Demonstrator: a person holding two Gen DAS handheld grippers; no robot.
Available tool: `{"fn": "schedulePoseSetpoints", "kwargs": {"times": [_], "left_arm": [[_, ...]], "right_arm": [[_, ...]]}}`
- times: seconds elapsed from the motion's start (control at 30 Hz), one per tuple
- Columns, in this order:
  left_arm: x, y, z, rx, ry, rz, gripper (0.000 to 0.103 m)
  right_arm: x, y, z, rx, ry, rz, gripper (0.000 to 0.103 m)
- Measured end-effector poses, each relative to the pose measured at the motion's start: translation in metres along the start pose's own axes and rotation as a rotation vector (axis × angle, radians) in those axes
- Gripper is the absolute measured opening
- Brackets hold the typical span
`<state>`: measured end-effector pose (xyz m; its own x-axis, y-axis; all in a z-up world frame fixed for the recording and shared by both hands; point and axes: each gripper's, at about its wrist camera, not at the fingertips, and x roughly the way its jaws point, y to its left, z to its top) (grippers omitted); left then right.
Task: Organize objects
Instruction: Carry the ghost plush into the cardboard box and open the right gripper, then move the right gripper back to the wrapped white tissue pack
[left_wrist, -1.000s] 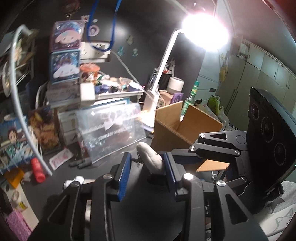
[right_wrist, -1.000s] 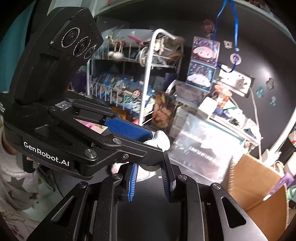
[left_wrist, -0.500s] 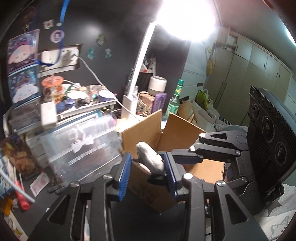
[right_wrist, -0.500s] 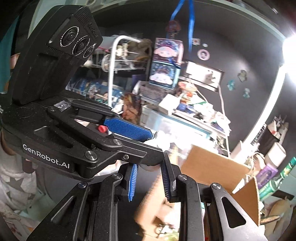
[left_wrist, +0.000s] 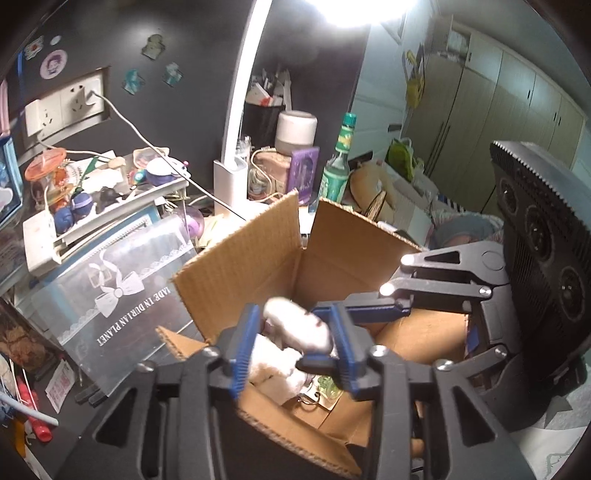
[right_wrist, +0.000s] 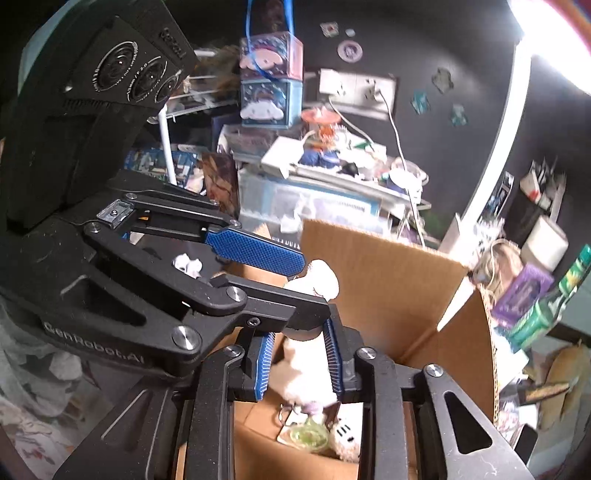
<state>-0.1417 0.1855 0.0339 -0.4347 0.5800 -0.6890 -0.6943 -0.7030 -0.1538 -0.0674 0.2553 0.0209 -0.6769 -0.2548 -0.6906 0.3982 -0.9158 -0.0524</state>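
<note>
"GenRobot.AI" on left gripper (right_wrist: 258, 271)

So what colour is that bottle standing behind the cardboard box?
Green, with a green cap; the bottle shows best in the left wrist view.
</note>
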Motion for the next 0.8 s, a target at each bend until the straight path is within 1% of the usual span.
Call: {"fn": "schedulePoseSetpoints", "kwargs": {"times": [0.03, 0.1, 0.13, 0.23, 0.37, 0.5, 0.57, 0.67, 0.8], "left_arm": [[0.000, -0.002, 0.000, 0.004, -0.004, 0.005, 0.059], [-0.001, -0.003, 0.001, 0.005, -0.014, 0.002, 0.064], [-0.003, -0.003, 0.001, 0.005, -0.020, -0.003, 0.065], [-0.012, -0.004, 0.001, 0.011, -0.042, -0.001, 0.071], [-0.034, 0.001, -0.004, 0.010, -0.081, 0.020, 0.072], [-0.064, 0.019, -0.018, -0.013, -0.120, 0.085, 0.073], [-0.082, 0.032, -0.029, -0.039, -0.139, 0.131, 0.076], [-0.108, 0.053, -0.053, -0.093, -0.160, 0.187, 0.077], [-0.131, 0.076, -0.086, -0.161, -0.173, 0.262, 0.078]], "right_arm": [[0.000, -0.001, -0.002, -0.002, 0.009, 0.001, 0.026], [0.000, -0.001, -0.005, -0.006, 0.020, -0.012, 0.044], [-0.002, -0.001, -0.007, -0.011, 0.019, -0.020, 0.046], [-0.005, -0.002, -0.008, -0.010, 0.019, -0.023, 0.047], [-0.009, 0.003, -0.006, -0.014, 0.007, -0.022, 0.047], [-0.014, 0.023, 0.002, -0.045, -0.034, 0.005, 0.047], [-0.015, 0.037, 0.008, -0.066, -0.057, 0.029, 0.047], [-0.014, 0.067, 0.018, -0.109, -0.088, 0.094, 0.047], [0.001, 0.105, 0.024, -0.149, -0.085, 0.185, 0.047]]}}
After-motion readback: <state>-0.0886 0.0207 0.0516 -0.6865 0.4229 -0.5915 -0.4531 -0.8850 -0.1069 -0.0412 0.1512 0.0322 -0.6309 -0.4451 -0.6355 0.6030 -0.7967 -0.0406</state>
